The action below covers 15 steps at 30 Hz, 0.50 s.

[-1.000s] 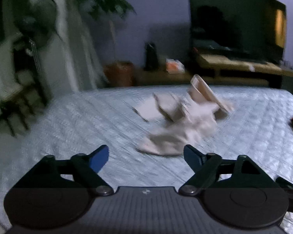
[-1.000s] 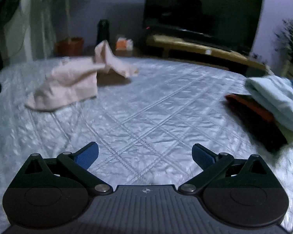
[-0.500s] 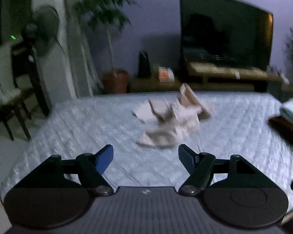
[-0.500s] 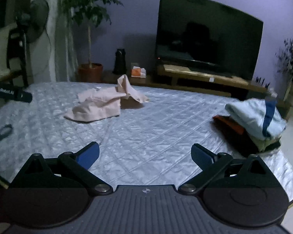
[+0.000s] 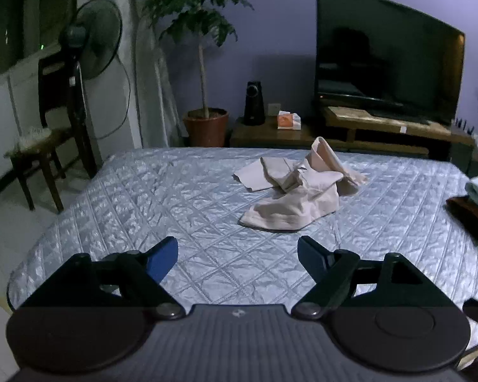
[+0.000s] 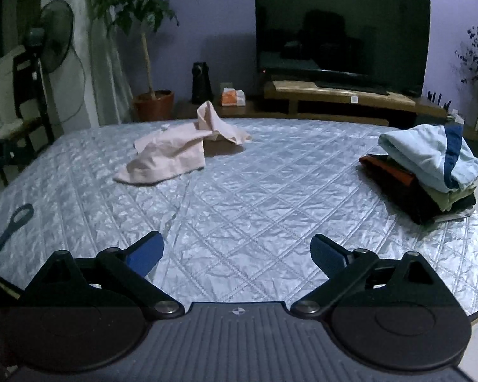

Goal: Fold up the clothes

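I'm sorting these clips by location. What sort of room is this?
Probably a home living room or bedroom: a large television on a low wooden stand, a potted tree, and a standing fan.

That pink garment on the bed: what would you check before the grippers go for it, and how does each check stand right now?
1. Left gripper open, nothing between its fingers: ok.
2. Right gripper open, nothing between its fingers: ok.
3. Pink garment in plain sight of both cameras: ok.
4. Garment lying flat for folding: not ok, it is crumpled, one part standing up.
5. Bed bare between the grippers and the garment: ok.
6. Folded pile apart from the garment, out of the way: ok.
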Motion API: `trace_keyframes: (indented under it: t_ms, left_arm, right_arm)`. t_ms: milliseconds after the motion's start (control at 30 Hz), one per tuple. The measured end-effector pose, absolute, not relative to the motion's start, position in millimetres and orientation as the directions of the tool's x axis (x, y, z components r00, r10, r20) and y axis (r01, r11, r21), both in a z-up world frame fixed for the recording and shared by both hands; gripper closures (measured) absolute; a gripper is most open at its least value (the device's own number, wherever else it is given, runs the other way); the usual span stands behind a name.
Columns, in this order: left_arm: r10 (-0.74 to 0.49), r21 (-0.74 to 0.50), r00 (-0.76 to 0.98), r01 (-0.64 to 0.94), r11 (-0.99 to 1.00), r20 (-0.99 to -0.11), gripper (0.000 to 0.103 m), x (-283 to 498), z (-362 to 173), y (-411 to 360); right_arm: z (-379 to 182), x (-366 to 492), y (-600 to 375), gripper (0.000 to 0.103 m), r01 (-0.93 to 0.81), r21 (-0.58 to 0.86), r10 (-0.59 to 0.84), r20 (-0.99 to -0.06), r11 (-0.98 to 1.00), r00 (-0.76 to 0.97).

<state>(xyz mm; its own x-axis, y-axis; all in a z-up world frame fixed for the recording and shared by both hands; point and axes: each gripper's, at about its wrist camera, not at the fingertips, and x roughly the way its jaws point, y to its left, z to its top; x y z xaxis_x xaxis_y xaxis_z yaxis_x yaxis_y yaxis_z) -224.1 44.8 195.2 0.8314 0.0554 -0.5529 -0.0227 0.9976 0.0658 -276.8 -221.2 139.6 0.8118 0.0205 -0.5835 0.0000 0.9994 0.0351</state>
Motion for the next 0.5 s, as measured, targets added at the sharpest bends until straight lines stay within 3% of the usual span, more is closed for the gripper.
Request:
trace_keyframes:
  t_ms: [300,500]
  left_arm:
    - [0.011,0.051,0.752,0.03,0.998,-0.659,0.035,-226.3,178.9,36.0]
    - [0.017,0.061,0.762,0.029,0.998,-0.648,0.034,-233.8,178.9,32.2]
  right_arm:
    - [141.9,-286.9,-206.1,0.003,-0.04,0.004,0.035,-0.575,0.999,0.817]
    - [143.5,-292.1,-199.4,0.003,-0.067,0.001,0.056,-0.565,0.998,0.823]
